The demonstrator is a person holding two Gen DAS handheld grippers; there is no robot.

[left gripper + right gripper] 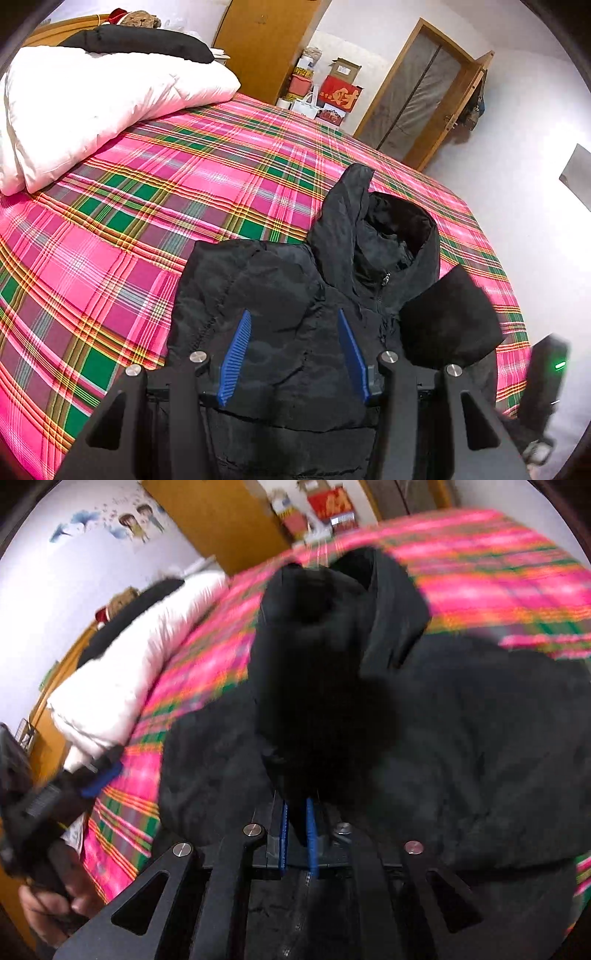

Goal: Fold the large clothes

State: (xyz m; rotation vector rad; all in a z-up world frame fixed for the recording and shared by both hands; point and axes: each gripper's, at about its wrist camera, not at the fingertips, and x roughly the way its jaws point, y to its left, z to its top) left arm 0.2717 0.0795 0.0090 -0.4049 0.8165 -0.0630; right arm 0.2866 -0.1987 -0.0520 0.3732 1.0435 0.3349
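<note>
The right claw pinches the sleeve over the jacket on the bed, the left claw hovers wide; lay the sleeve flat across the chest.

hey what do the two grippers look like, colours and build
Both match: matte black angular frames with triangular cut-outs and round silver bolt heads, and thin blue ribbed finger pads. See the left gripper and right gripper. In the left view, the right unit's black body shows a small green light.
</note>
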